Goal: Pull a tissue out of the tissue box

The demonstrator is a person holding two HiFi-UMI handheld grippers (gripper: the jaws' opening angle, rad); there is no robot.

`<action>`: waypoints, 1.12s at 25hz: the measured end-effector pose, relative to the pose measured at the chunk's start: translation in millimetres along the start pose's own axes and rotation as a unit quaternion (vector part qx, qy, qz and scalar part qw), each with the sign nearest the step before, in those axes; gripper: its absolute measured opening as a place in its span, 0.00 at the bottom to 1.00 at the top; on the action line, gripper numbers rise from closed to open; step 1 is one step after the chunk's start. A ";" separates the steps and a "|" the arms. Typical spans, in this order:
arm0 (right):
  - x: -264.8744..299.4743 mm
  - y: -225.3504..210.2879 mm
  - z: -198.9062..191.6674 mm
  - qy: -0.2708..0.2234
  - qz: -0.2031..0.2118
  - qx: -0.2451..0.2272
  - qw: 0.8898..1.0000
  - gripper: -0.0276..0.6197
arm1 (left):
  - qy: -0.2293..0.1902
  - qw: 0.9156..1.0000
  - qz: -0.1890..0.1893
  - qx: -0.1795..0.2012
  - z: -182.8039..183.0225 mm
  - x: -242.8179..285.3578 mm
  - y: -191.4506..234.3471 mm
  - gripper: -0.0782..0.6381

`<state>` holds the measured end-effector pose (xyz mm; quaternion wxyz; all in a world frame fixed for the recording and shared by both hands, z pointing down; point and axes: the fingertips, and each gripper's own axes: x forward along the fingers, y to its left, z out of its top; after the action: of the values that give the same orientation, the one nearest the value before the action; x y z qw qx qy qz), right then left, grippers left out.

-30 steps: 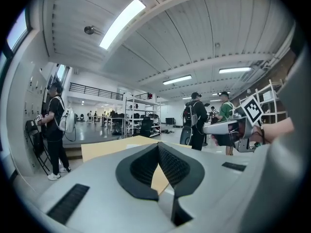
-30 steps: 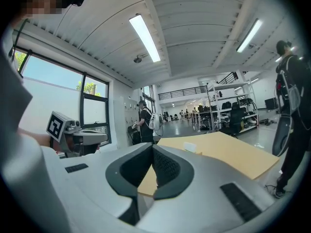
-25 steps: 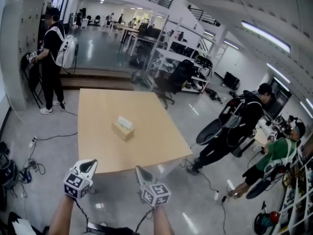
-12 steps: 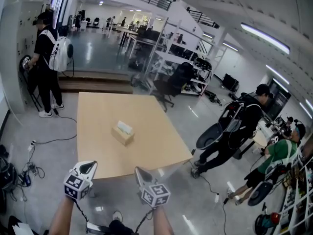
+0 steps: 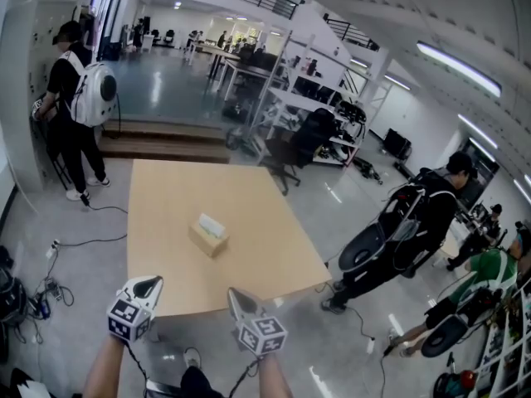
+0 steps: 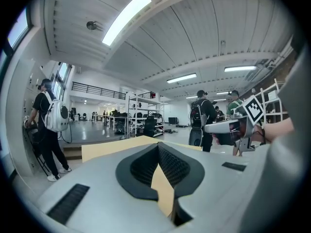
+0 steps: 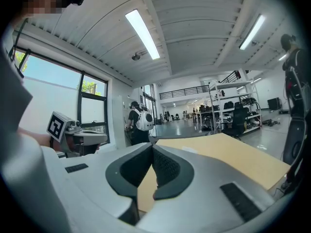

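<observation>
A tan tissue box (image 5: 208, 235) with a white tissue sticking out of its top stands near the middle of the light wooden table (image 5: 265, 247). Both grippers hang side by side in front of the table's near edge, well short of the box. My left gripper (image 5: 148, 287) has its jaws together with nothing held, and its tip (image 6: 158, 145) points over the tabletop. My right gripper (image 5: 236, 296) is shut and empty too, its tip (image 7: 152, 148) aimed along the table. Neither gripper view shows the box.
A person with a white backpack (image 5: 73, 98) stands by lockers at the far left. Another person with a backpack (image 5: 411, 222) walks past the table's right side. An office chair (image 5: 299, 139) and shelving stand behind the table. Cables (image 5: 50, 284) lie on the floor at the left.
Both grippers and the head view have come nearer to the table, so the table's near edge sits closer to the gripper tips. The jaws stay shut. The bystanders have shifted.
</observation>
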<state>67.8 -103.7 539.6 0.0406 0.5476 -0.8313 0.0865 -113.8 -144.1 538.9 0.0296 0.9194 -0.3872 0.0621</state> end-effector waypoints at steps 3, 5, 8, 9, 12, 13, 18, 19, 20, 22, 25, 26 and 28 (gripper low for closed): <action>20.1 -16.7 1.7 0.004 0.003 -0.004 1.000 0.06 | 0.005 1.000 0.001 0.001 -0.9 22.0 10.3 0.12; 33.6 -27.0 2.3 0.006 0.003 -0.004 1.000 0.06 | 0.008 1.000 0.003 -0.001 -2.1 36.0 19.2 0.12; 52.3 -42.2 4.1 0.009 0.002 -0.004 1.000 0.06 | 0.007 1.000 0.006 -0.004 -0.6 57.2 31.3 0.12; 58.8 -46.7 3.9 0.012 0.003 -0.007 1.000 0.06 | 0.007 1.000 0.007 -0.005 0.0 64.5 35.4 0.12; 78.2 -57.5 3.6 0.024 0.004 -0.024 0.999 0.06 | 0.010 1.000 0.012 -0.009 2.3 85.5 48.2 0.12; 84.7 -61.7 4.1 0.027 0.004 -0.028 0.999 0.06 | 0.012 1.000 0.013 -0.011 2.2 92.3 52.1 0.12; 112.4 -87.7 8.7 0.030 0.010 -0.021 0.999 0.06 | 0.018 1.000 0.016 -0.015 1.5 123.6 63.9 0.12; 118.0 -92.2 9.9 0.030 0.010 -0.021 0.999 0.06 | 0.019 1.000 0.017 -0.015 1.5 128.8 67.0 0.12; 123.6 -96.2 10.9 0.031 0.009 -0.022 0.999 0.06 | 0.020 1.000 0.018 -0.014 2.4 133.2 70.5 0.12; 134.7 -103.1 11.2 0.033 0.009 -0.025 0.999 0.06 | 0.020 0.999 0.022 -0.014 5.5 141.0 77.2 0.12; 150.1 -112.3 9.0 0.036 0.015 -0.022 0.999 0.06 | 0.021 0.999 0.026 -0.017 3.1 152.2 85.5 0.12; 154.5 -114.3 7.9 0.036 0.018 -0.019 0.999 0.06 | 0.023 0.999 0.027 -0.019 -0.5 155.5 87.8 0.12; 162.5 -118.2 5.5 0.038 0.022 -0.015 0.999 0.06 | 0.027 0.999 0.028 -0.023 -7.0 162.2 91.7 0.12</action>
<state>111.9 -297.0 572.2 0.0784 0.5248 -0.8423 0.0952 -67.7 -322.3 568.6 0.0595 0.9054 -0.4130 0.0787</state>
